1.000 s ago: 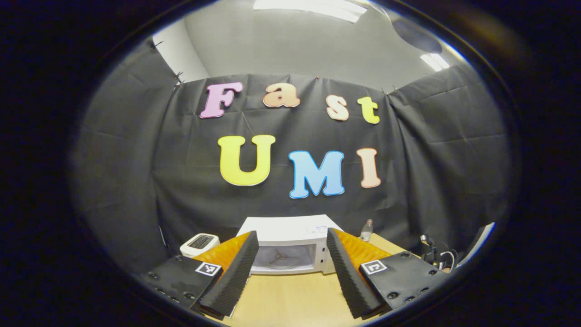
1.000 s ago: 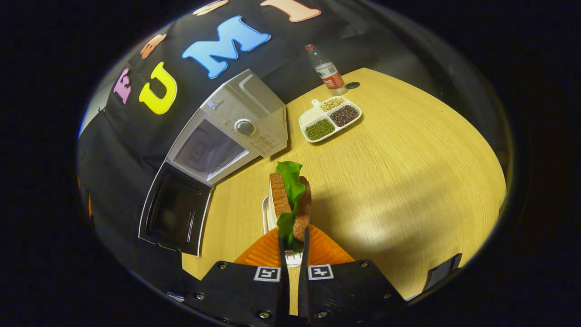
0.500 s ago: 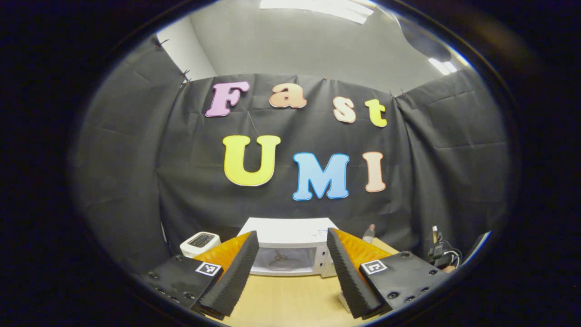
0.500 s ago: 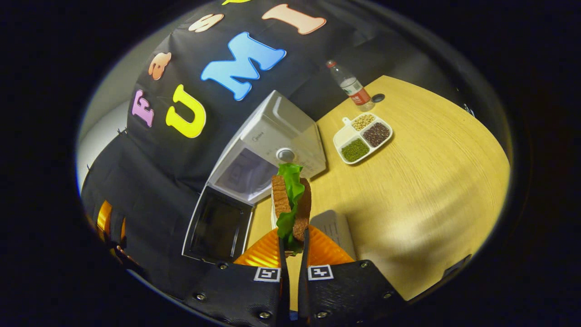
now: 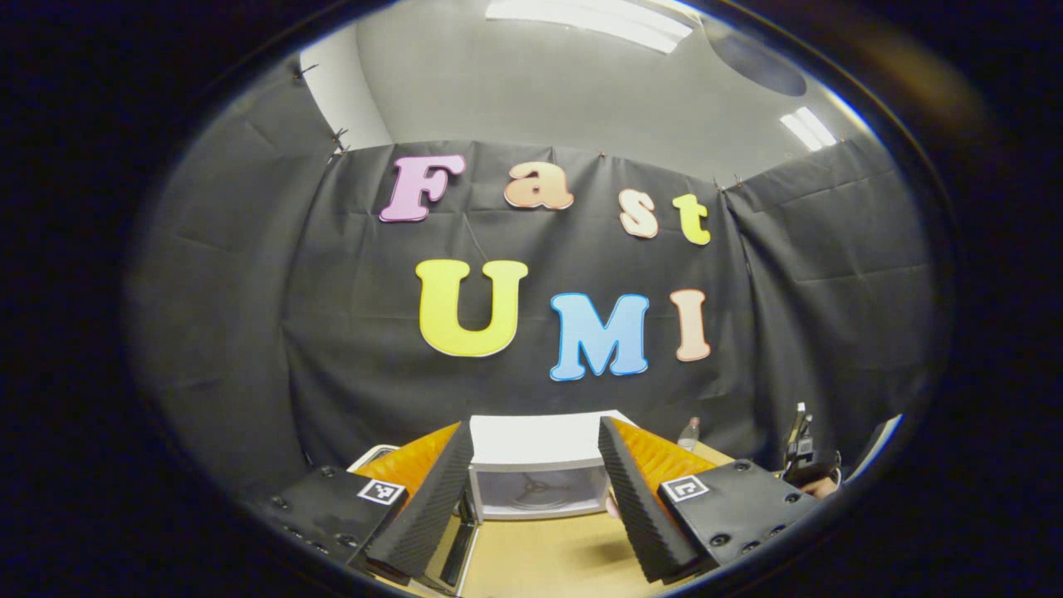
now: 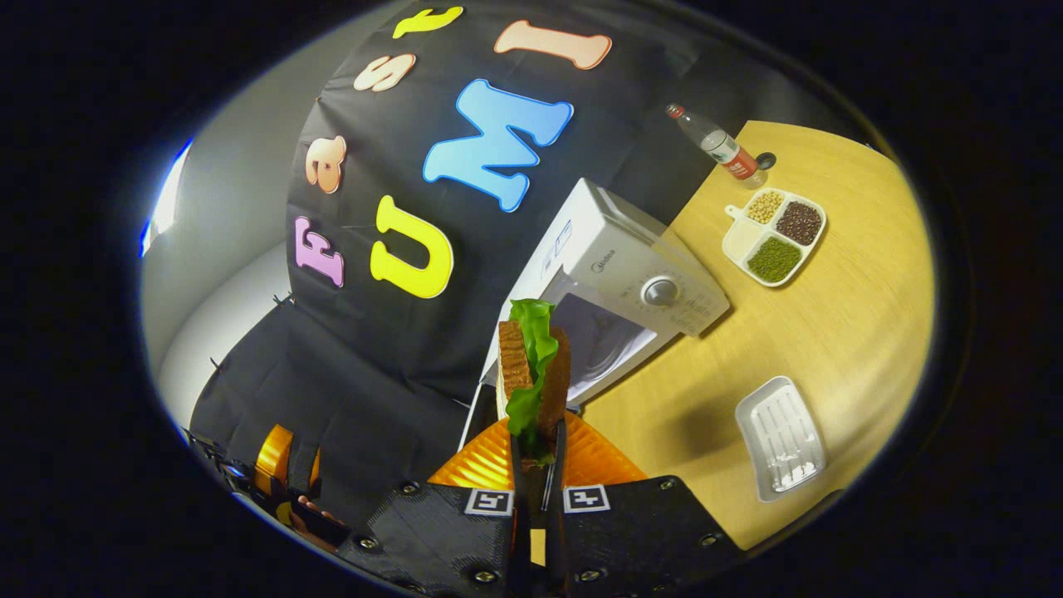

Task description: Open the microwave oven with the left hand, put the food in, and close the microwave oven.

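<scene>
the right gripper (image 6: 536,432) is clamped on a sandwich (image 6: 533,374) held in the air before the open microwave oven (image 6: 619,291). the left gripper (image 5: 536,490) has its fingers spread apart, facing the microwave's cavity across the wooden table (image 5: 540,556).

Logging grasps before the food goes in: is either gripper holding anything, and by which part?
The right gripper pinches the sandwich by its lower end, bread slices upright. The left gripper is open, holding nothing.
</scene>
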Demonstrator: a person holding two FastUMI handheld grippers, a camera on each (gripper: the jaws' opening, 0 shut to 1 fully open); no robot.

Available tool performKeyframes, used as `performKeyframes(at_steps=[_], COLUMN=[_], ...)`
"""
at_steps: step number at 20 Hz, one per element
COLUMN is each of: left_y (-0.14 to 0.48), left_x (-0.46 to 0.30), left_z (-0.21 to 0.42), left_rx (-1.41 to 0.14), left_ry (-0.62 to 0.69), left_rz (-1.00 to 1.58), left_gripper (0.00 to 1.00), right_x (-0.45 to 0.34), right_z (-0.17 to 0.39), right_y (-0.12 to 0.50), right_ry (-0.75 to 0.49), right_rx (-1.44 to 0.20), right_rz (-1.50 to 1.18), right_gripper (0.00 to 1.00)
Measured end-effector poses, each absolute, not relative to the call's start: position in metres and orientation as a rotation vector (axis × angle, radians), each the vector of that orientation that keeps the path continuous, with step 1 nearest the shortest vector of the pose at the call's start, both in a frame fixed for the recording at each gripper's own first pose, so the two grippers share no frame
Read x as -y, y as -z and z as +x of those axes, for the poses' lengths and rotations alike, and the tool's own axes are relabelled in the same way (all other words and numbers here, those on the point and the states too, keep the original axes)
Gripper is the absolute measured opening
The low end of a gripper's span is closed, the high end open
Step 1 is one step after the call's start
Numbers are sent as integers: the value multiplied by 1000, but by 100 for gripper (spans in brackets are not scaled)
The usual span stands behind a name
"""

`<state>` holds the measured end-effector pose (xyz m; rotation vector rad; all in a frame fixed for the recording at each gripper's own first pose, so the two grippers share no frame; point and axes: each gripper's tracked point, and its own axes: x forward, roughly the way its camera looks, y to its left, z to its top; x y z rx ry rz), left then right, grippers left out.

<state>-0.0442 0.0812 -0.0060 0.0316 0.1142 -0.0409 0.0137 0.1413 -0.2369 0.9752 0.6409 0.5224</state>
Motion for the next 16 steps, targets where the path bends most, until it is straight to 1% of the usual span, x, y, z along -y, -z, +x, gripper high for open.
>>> performKeyframes(at_steps=[3, 7, 8, 10, 13, 14, 15, 16], left_y=[-1, -2, -3, -5, -2, -1, 0, 0], left_x=[-110, -141, -148, -162, -183, -187, -192, -197], left_z=[-42, -46, -48, -52, -60, -62, -65, -68], left_rx=[-98, -94, -95, -90, -89, -95, -99, -101], left_ry=[35, 29, 25, 19, 3, 1, -3, -6], left_rz=[28, 40, 45, 52, 71, 69, 65, 63], left_gripper=[97, 95, 97, 96, 96, 95, 97, 97], right_x=[-170, -201, -207, -220, -231, -233, -235, -236], right_z=[21, 33, 37, 46, 58, 64, 69, 77], right_y=[241, 249, 255, 268, 290, 296, 302, 306], right_ry=[-511, -482, -470, -442, -392, -373, -351, -331], right_rx=[-648, -652, -659, -682, -702, -703, -702, -697], right_rz=[975, 1008, 1016, 1024, 1024, 1032, 1045, 1061], right_gripper=[7, 7, 7, 7, 7, 7, 7, 7])
